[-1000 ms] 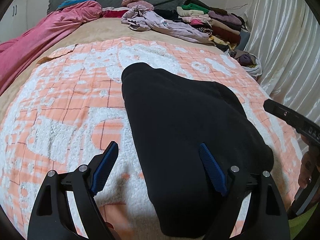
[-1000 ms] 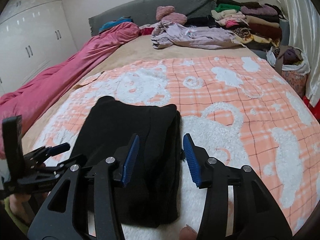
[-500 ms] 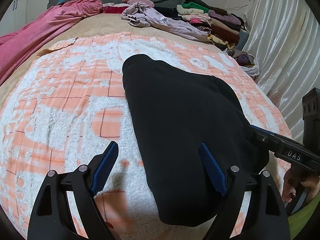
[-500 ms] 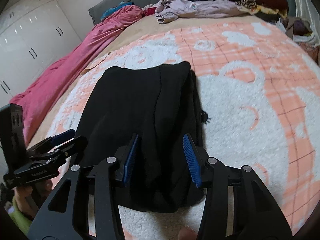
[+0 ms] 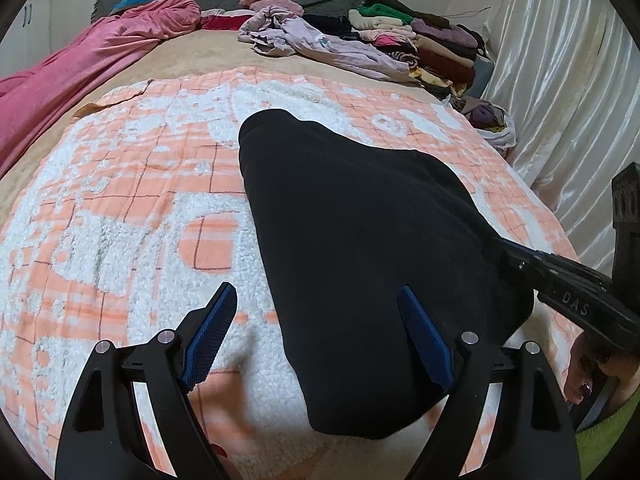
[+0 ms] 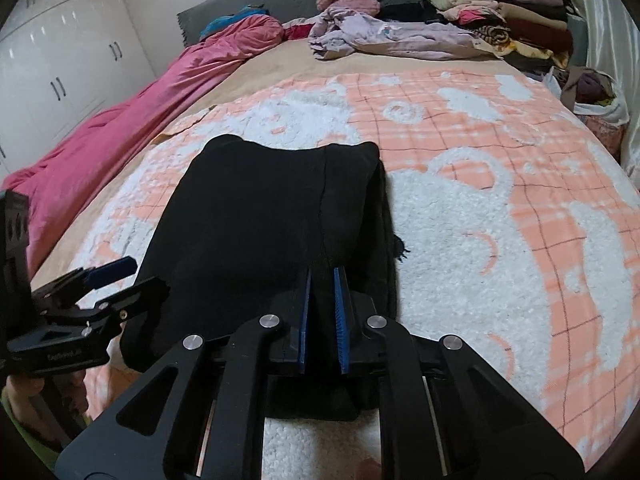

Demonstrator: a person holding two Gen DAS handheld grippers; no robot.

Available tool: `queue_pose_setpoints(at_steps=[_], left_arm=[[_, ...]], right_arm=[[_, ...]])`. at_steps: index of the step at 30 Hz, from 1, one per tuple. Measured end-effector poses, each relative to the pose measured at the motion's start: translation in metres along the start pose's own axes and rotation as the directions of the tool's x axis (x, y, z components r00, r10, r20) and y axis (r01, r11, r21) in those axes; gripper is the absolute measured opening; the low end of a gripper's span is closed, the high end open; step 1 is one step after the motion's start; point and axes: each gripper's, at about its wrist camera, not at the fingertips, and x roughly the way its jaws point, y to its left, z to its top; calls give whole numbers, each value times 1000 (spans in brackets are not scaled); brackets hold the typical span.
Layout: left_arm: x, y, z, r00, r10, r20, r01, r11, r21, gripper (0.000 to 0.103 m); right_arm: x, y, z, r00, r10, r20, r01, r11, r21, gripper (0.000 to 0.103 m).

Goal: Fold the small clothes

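The bed (image 6: 256, 80) carries an orange-and-white fleecy blanket (image 6: 500, 208) spread over its near part. On the blanket lies a folded black garment (image 6: 256, 220). A pink duvet (image 6: 132, 120) runs along the bed's left side. Toward the headboard lie a rumpled lilac garment (image 6: 400, 36) and a stack of folded clothes (image 6: 520, 12).

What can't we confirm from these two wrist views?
- Right wrist view: right tongs are closed on the folded black fleece garment; the pads and fingers hide how many layers are pinched.
- Left wrist view: the garment's right edge is behind the right tongs.
- Both views: garment type unreadable, uniformly dark.
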Motion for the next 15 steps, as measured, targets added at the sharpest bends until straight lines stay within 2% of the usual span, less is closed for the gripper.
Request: queue_pose_setpoints(at_steps=[4, 7, 10, 15], left_arm=[[-2, -2, -3, 1000, 0, 1, 0, 1000, 9, 82], [4, -2, -5, 1000, 8, -10, -8, 1000, 11, 83], [7, 0, -6, 1000, 0, -17, 0, 1000, -2, 84], [7, -1, -6, 1000, 4, -15, -4, 1000, 2, 84]], right_arm=[[1, -2, -2, 1000, -17, -3, 17, 1000, -2, 5], [17, -3, -7, 998, -39, -49, 39, 999, -9, 7], [21, -6, -8, 997, -42, -58, 42, 999, 3, 15], [21, -11, -9, 998, -21, -58, 23, 999, 33, 20]])
